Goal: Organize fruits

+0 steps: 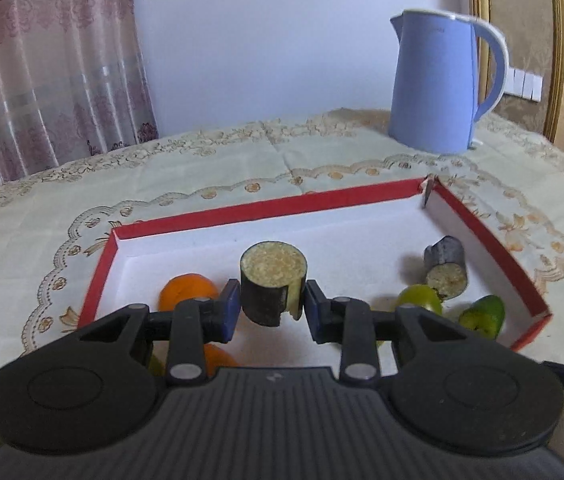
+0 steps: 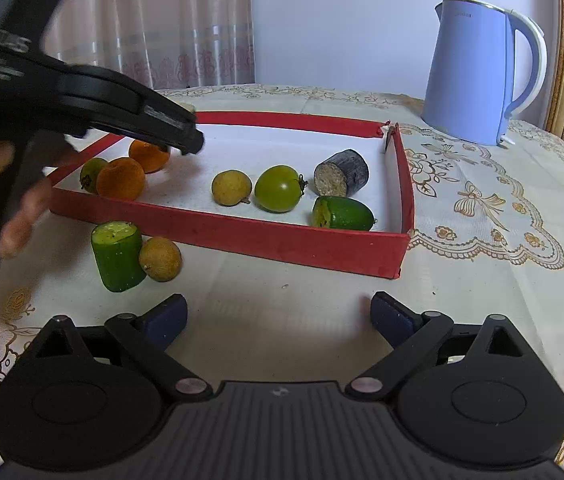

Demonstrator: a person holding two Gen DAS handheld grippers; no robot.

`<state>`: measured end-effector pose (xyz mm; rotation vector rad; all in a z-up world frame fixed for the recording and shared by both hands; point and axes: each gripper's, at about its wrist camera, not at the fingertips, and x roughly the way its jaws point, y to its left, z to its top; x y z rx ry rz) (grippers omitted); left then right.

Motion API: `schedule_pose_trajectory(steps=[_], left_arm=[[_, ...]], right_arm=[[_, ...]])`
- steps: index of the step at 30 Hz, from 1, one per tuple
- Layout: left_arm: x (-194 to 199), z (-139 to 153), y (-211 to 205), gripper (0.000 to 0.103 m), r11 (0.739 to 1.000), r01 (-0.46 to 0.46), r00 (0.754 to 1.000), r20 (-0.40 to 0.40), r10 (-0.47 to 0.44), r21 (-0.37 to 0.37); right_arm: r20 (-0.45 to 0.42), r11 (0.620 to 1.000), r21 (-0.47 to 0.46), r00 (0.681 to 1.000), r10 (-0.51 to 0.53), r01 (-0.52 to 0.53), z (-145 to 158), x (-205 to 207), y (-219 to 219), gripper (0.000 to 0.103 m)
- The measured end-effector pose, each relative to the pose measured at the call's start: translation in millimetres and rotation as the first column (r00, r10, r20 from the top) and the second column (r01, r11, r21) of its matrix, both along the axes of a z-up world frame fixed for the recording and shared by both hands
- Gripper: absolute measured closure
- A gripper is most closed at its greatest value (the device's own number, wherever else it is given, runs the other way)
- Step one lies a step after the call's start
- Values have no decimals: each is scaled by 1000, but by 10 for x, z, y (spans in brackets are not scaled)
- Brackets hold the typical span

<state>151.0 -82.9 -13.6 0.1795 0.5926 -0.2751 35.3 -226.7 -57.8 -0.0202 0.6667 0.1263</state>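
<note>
Ahead of my right tool [image 2: 278, 320] the surface [image 2: 282, 300] lies bare up to the red tray's [image 2: 242, 236] near wall. To the left a cucumber piece [image 2: 117, 255] and a brown fruit [image 2: 160, 259] block that side. Inside the tray, open floor runs along the far wall; the kettle [image 2: 470, 72] stands beyond its right corner.

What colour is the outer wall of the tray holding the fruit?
Red, with a white inside; the tray shows best in the right wrist view.

My red tray [image 2: 242, 236] is white inside; pale-blue kettle [image 2: 470, 72]; cream tablecloth [image 2: 482, 208] patterned with gold flowers.
</note>
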Motion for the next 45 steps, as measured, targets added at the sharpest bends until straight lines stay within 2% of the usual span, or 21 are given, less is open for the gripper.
schedule_pose_trajectory(steps=[8,11,13,15,18,20,22,24,27,29,32,34,38,41,45], left_arm=[[193,-188,-49,71,999,-34,999,-14,34,35],[166,-179,-19,55,999,-29,999,20,28,30],[103,-137,-19,30,999,-32,998,52,30,38],[-7,-90,-5,25,997,-55,992,114,48,58],[-150,-6,63,25,996,-58,988,148,48,65],[-276,48,169,22,998,-60,986,156,55,33],[-416,87,298,13,997,-78,985,156,78,-7],[-566,87,460,9,994,-104,981,160,109,-39],[-708,42,685,8,987,-146,981,118,154,-70],[-759,-33,831,8,981,-167,983,61,173,-96],[-804,-144,970,8,976,-192,980,28,195,-100],[-795,-206,1037,8,972,-213,976,15,216,-96],[-732,-297,1136,8,965,-231,973,-40,228,-125],[-703,-348,1136,6,965,-232,972,-64,225,-119],[-711,-370,1103,3,969,-224,974,-57,219,-100]], right_arm=[[0,1000,0,1000,0,0,0,0,2,4],[0,1000,0,1000,0,0,1,-2,3,4],[0,1000,0,1000,0,0,2,-6,5,4],[0,1000,1,1000,0,0,5,-10,5,4],[0,1000,0,1000,0,0,7,-16,6,4],[0,1000,0,1000,0,0,8,-20,9,4],[0,1000,0,1000,0,0,8,-21,9,4],[0,1000,0,1000,0,0,9,-21,9,4],[0,1000,4,1000,1,-1,9,-28,5,3],[4,1000,8,1000,9,-9,13,-36,6,3],[52,997,33,997,66,-67,52,-112,24,3],[89,997,-3,993,82,-82,79,-164,105,3],[99,988,-98,987,130,-121,75,-125,312,4],[114,979,-161,983,146,-127,84,-72,440,5],[117,967,-224,982,147,-118,77,11,536,7]])
